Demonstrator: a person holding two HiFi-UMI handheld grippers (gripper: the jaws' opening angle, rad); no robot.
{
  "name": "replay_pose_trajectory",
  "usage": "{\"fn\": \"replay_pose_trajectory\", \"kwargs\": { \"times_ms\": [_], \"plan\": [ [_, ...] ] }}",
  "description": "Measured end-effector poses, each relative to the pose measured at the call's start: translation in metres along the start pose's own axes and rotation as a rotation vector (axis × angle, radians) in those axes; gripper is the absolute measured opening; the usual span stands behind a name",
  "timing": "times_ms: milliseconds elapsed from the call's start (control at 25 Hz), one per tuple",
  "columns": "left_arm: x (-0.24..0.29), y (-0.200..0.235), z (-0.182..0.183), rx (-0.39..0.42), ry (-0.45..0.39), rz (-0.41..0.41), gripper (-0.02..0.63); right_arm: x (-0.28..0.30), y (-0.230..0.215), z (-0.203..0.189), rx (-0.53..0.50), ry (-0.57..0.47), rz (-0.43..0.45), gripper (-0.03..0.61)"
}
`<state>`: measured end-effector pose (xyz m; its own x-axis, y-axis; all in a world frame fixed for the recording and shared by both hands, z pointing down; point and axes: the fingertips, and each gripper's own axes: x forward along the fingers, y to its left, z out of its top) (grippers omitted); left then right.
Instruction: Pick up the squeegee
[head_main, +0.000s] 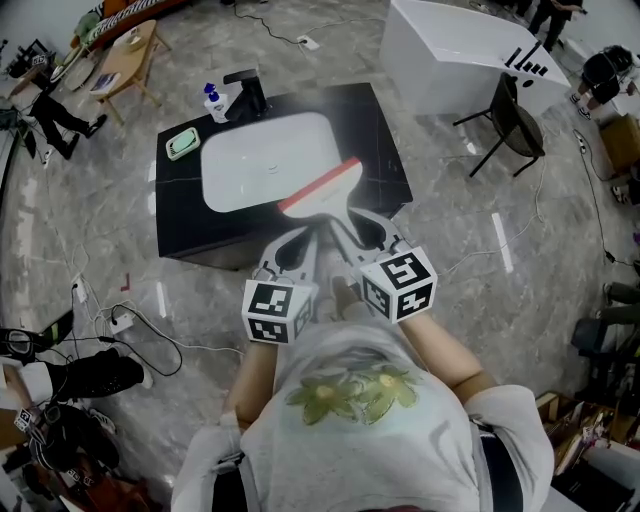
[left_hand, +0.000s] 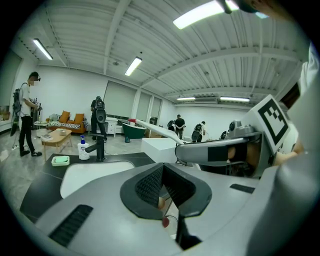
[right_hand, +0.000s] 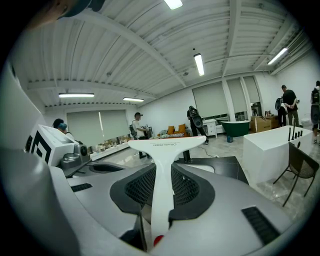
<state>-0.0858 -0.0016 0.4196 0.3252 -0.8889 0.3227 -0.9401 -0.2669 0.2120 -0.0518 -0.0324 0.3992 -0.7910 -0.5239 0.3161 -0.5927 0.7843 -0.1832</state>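
1. The right gripper (right_hand: 162, 189) is clamping the squeegee (right_hand: 166, 144) by its white handle. Both pads are pressing on the shaft, and the blade head is standing up beyond the jaws.
2. The left gripper (left_hand: 167, 192) is sitting just beside it, jaws together with nothing between them.
3. In the head view the squeegee is hanging over the near right corner of the white sink (head_main: 250, 165), its red-edged blade pointing away from the person. It is apparently touching neither the basin nor the black counter (head_main: 385, 150).
4. The pick-up is looking essentially done, so the job now is carrying it cleanly. That means gripping the handle firmly and holding the wrist level, because the wide blade is sitting far from the pads and could twist in them.
5. The faucet (head_main: 248, 92) and soap bottle (head_main: 213, 100) are standing well apart at the far left, so they are posing little risk.
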Motion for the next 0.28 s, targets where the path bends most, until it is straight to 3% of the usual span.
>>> {"fn": "replay_pose_trajectory", "kwargs": {
  "times_ms": [280],
  "plan": [
    [-0.0067, -0.0051, -0.0051, 0.001, 0.000, 0.001, 0.009, -0.0058, 0.0055, -0.0046, -0.002, 0.004, 0.004, 0.098]
  ]
}}
